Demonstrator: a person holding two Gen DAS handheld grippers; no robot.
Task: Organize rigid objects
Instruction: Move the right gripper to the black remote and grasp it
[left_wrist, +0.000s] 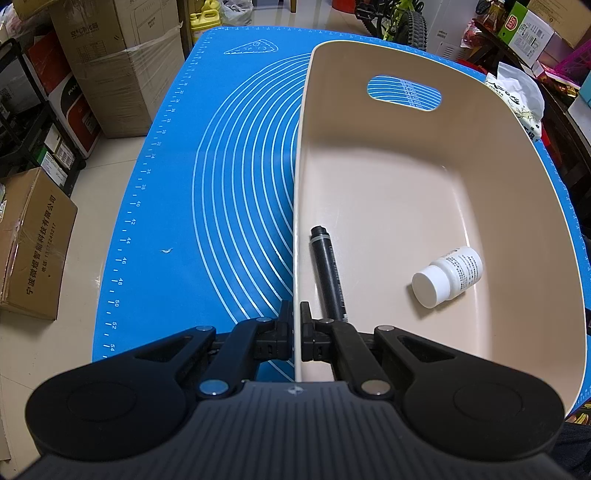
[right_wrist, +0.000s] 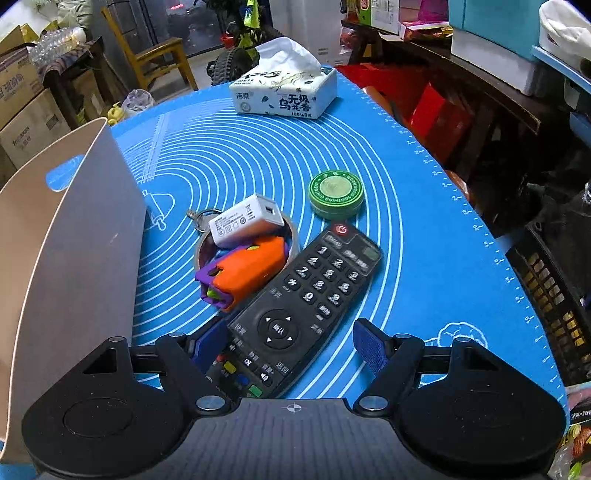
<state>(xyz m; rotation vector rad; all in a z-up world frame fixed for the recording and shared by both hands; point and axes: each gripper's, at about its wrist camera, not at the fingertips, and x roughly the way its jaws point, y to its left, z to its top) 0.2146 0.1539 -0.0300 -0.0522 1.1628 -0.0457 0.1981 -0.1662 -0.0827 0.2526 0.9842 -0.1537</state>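
Left gripper (left_wrist: 294, 317) clamped on beige bin (left_wrist: 406, 177) side rim, black marker (left_wrist: 327, 273) and white bottle (left_wrist: 448, 275) inside, right gripper (right_wrist: 291, 347) wide open astride black remote (right_wrist: 299, 306) on blue mat (right_wrist: 406, 206), bin at mat's left edge.

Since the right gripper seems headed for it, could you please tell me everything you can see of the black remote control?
The remote control is a long, black, plastic-looking handset lying flat, buttons up, on the blue mat. It has a red power button at its far end, a number pad, a round direction pad and coloured keys nearest the camera. Its near end lies between the open fingers of the right gripper, whose pads do not press it. Its left edge runs beside the orange and purple toy; contact there is unclear.
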